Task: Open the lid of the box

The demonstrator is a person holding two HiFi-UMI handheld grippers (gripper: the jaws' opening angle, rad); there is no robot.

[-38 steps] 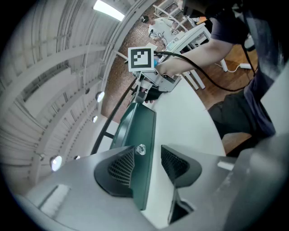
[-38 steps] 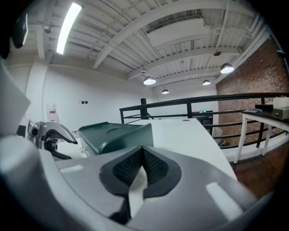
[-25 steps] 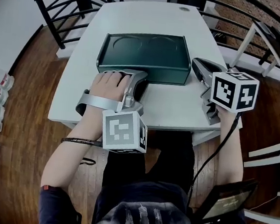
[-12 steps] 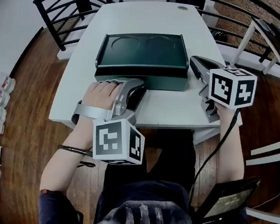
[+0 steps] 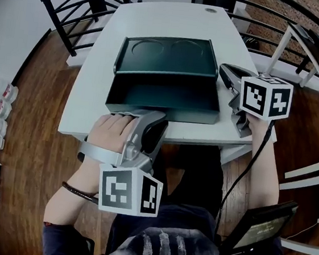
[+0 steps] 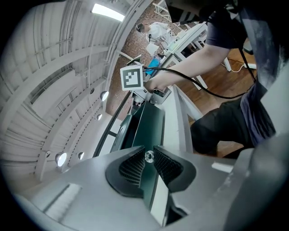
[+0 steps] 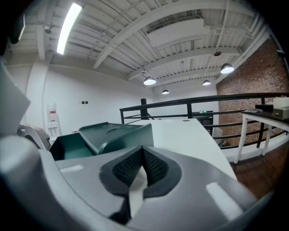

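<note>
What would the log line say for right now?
box: open | left gripper: shut on clear knob at box front | right gripper: shut, empty, by box side

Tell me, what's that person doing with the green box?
A person is opening the box on the table with two hand-held grippers. The left gripper has its jaws pinched on a small clear knob at the box's front. The box is open toward the person, so its inside shows. The right gripper sits beside the box's right side, jaws together, holding nothing.
</note>
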